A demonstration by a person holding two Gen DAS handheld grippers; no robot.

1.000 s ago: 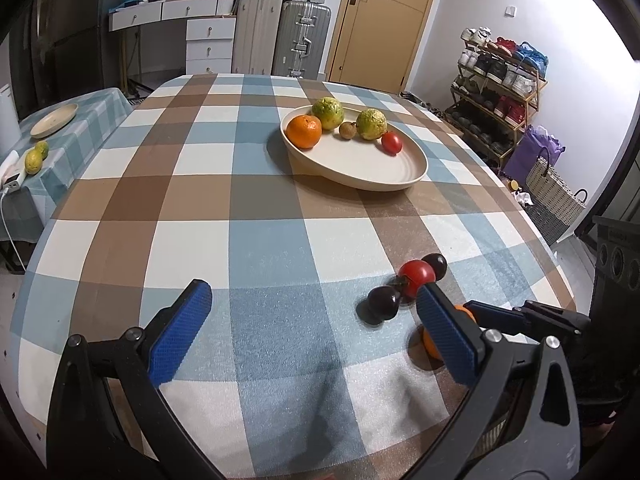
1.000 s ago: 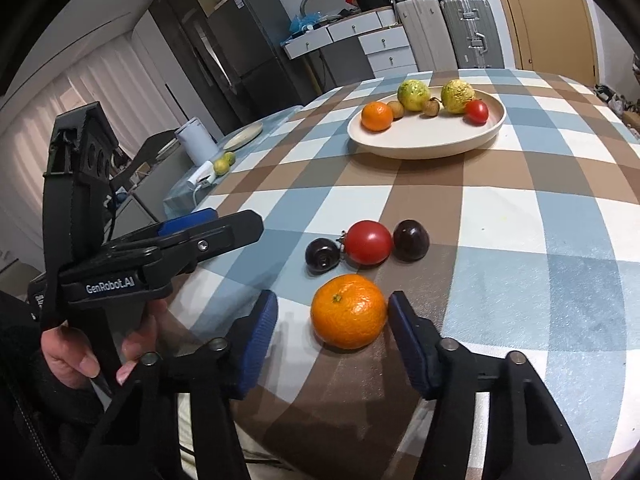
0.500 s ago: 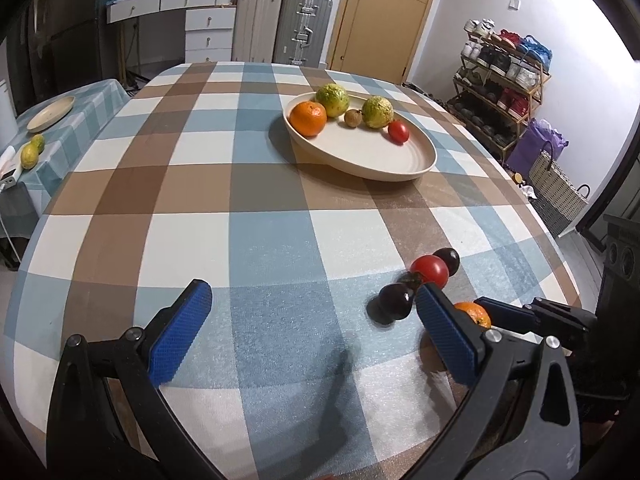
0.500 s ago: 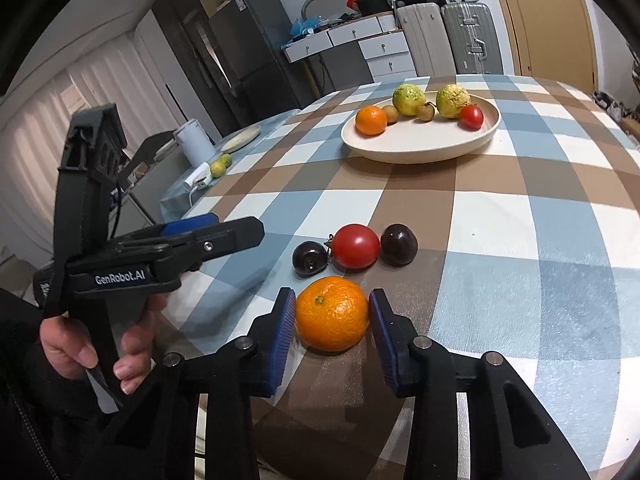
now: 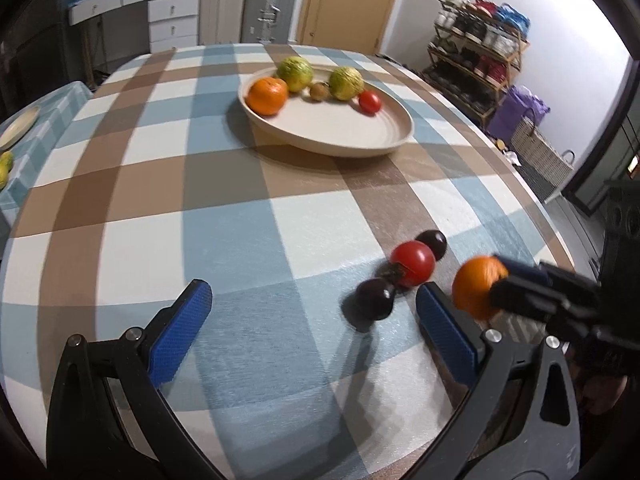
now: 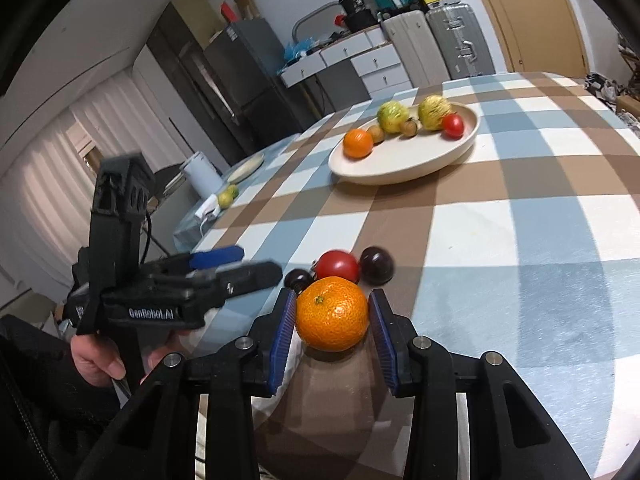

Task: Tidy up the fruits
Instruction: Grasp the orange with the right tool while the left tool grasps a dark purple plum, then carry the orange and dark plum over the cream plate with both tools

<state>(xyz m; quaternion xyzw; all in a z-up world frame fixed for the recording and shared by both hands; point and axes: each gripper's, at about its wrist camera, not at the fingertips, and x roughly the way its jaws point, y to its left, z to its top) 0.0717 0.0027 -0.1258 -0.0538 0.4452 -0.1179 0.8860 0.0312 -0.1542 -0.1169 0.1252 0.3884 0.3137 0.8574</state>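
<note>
My right gripper point(image 6: 332, 302) is shut on an orange point(image 6: 332, 314), its blue pads pressed on both sides, and holds it just above the checked tablecloth. Just beyond it a red tomato point(image 6: 338, 266) lies between two dark plums point(image 6: 376, 266) point(image 6: 298, 278). In the left wrist view my left gripper point(image 5: 314, 296) stands wide open and holds nothing, low over the cloth. Its right finger is close beside the nearer plum point(image 5: 375, 298). Farther back a cream plate point(image 5: 360, 148) holds another orange point(image 5: 267, 96), two yellow-green fruits, a small brown fruit and a small tomato.
The round table's edge point(image 5: 532, 196) curves off close on the right. A side table point(image 5: 24, 148) with a small plate and yellow-green fruit stands to the left. Suitcases, drawers and a door lie behind the table, and a shoe rack point(image 5: 476, 40) and basket stand at the right.
My right gripper's jaws have come together on the orange and raised it a little off the cloth. My left gripper has come lower and closer to the tomato and plums, still open.
</note>
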